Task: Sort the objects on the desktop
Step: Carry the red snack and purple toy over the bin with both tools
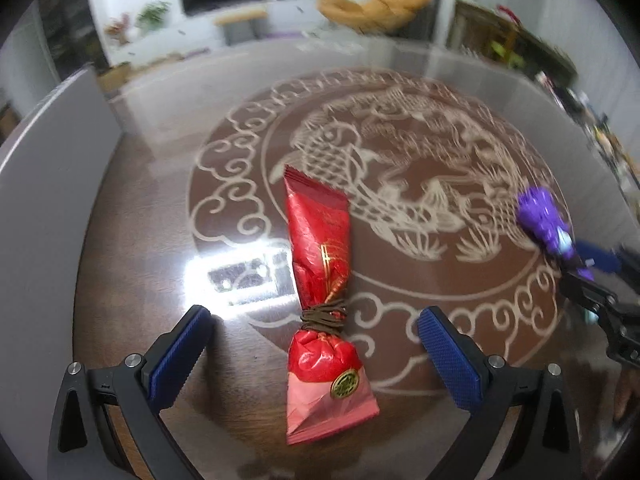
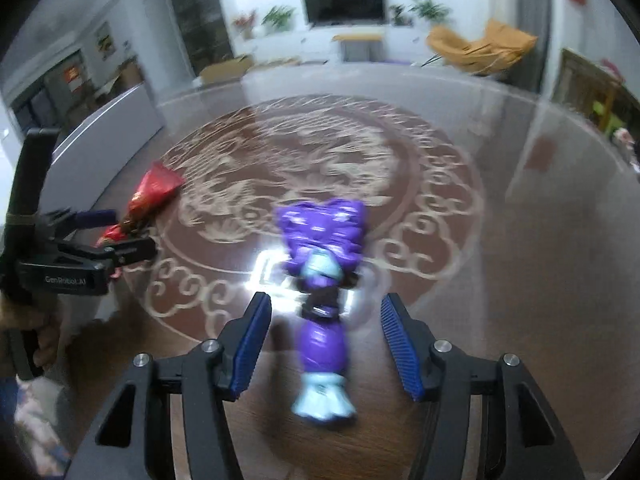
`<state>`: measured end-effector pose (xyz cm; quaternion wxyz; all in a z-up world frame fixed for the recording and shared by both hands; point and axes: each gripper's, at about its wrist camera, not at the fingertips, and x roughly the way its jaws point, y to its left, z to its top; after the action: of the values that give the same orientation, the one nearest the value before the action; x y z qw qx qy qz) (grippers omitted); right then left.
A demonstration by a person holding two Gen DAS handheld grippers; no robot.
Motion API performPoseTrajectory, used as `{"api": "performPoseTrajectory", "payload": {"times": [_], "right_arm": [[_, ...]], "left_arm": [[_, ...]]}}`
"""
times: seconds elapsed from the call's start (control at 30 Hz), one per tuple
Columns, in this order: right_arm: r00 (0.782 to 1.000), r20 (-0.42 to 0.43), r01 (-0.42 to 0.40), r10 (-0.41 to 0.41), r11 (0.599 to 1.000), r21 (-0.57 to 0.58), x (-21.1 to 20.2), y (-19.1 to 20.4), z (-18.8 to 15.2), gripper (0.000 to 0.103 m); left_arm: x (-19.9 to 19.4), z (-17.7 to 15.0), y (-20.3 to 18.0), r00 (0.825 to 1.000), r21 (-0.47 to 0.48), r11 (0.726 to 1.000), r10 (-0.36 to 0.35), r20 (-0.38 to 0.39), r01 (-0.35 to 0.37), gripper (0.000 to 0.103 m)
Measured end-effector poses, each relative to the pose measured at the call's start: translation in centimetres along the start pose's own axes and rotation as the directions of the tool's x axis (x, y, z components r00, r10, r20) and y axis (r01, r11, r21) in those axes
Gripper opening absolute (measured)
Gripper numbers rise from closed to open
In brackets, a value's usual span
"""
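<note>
A red foil packet [image 1: 324, 280] tied with brown cord lies on the round table. My left gripper [image 1: 314, 322] is open, with its blue pads either side of the cord and apart from the packet. A purple and light-blue foil packet [image 2: 322, 276] lies between the blue pads of my right gripper [image 2: 324, 310], which is open and not touching it. The purple packet also shows at the right of the left wrist view [image 1: 546, 220], with the right gripper beside it. The red packet shows at the left of the right wrist view [image 2: 150, 196].
The dark brown round table [image 1: 420, 280] has a cream fish and cloud pattern under glass, with a bright light reflection [image 1: 236, 272]. A grey panel [image 1: 48, 184] stands along the table's left side. A living room with a television and an orange chair lies beyond.
</note>
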<state>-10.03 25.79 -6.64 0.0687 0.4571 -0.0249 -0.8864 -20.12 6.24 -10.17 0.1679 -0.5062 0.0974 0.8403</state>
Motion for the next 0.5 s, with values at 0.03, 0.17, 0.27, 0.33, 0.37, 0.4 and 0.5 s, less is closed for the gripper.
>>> {"api": "performPoseTrajectory", "payload": {"times": [0.03,0.17,0.27,0.33,0.37,0.4,0.5], "right_arm": [[0.999,-0.034,0.011,-0.012,0.999,-0.035,0.5,0.7,0.6,0.057],[0.995,-0.093,0.036,-0.044,0.996,-0.083,1.3,1.6,1.6,0.022],[0.994,-0.109,0.0,-0.004,0.999,-0.039,0.7,1.3,1.6,0.022],[0.994,-0.092,-0.064,0.067,0.997,0.035,-1.2,-0.1,1.1,0.022],[0.992,-0.086,-0.091,0.096,0.994,0.062,-1.9,-0.4,1.1,0.022],[0.989,-0.078,-0.12,0.127,0.989,0.09,-2.6,-0.6,1.3,0.022],[0.981,-0.054,-0.18,0.187,0.976,0.122,-4.7,-0.3,2.6,0.022]], "left_arm": [[-0.1,0.1,0.0,1.0,0.004,1.0,-0.006,-0.007,0.006,0.103],[-1.4,0.3,-1.0,0.999,0.054,0.999,-0.008,0.046,0.005,0.02],[-2.5,-0.3,-1.2,0.997,0.023,0.999,-0.047,0.068,0.045,0.018],[-4.3,-1.3,-1.4,0.991,0.0,0.998,-0.069,0.111,0.069,0.018],[-5.6,-1.8,-1.2,0.987,-0.015,0.996,-0.083,0.139,0.086,0.018],[-6.6,-2.1,-1.3,0.983,-0.024,0.995,-0.091,0.157,0.096,0.018],[-10.6,-3.2,0.2,0.967,-0.063,0.987,-0.132,0.216,0.148,0.018]]}}
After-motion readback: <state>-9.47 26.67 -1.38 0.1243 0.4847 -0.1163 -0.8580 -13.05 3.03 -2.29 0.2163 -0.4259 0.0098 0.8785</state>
